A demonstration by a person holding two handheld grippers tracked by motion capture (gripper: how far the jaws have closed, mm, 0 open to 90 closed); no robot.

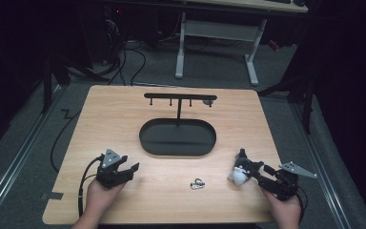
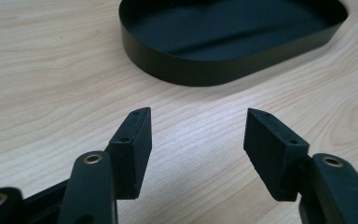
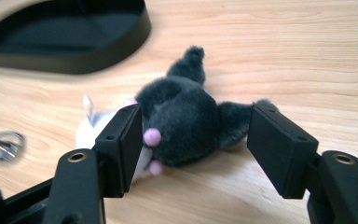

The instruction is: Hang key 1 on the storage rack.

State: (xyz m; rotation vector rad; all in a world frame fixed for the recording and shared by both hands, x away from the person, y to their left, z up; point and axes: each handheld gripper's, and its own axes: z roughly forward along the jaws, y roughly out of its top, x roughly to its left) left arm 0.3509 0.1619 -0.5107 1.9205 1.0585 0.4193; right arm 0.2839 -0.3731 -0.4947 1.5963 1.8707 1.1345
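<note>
A small black and white plush toy (image 1: 242, 170) lies on the wooden table (image 1: 124, 109) at the front right. My right gripper (image 1: 256, 175) is open, its jaws on either side of the plush toy (image 3: 182, 119), which rests on the wood between them. At the front left, my left gripper (image 1: 129, 167) is open above bare wood, with nothing between its jaws (image 2: 196, 122). A small metal key ring (image 1: 197, 183) lies between the two grippers, and shows at the left edge of the right gripper view as the key ring (image 3: 2, 144).
A black oval tray (image 1: 177, 137) sits mid-table, with a black T-shaped hanger stand (image 1: 179, 99) rising from its far side. The tray's rim (image 2: 205, 72) lies just ahead of my left gripper. Beyond the table stand a white desk frame (image 1: 217, 33) and cables.
</note>
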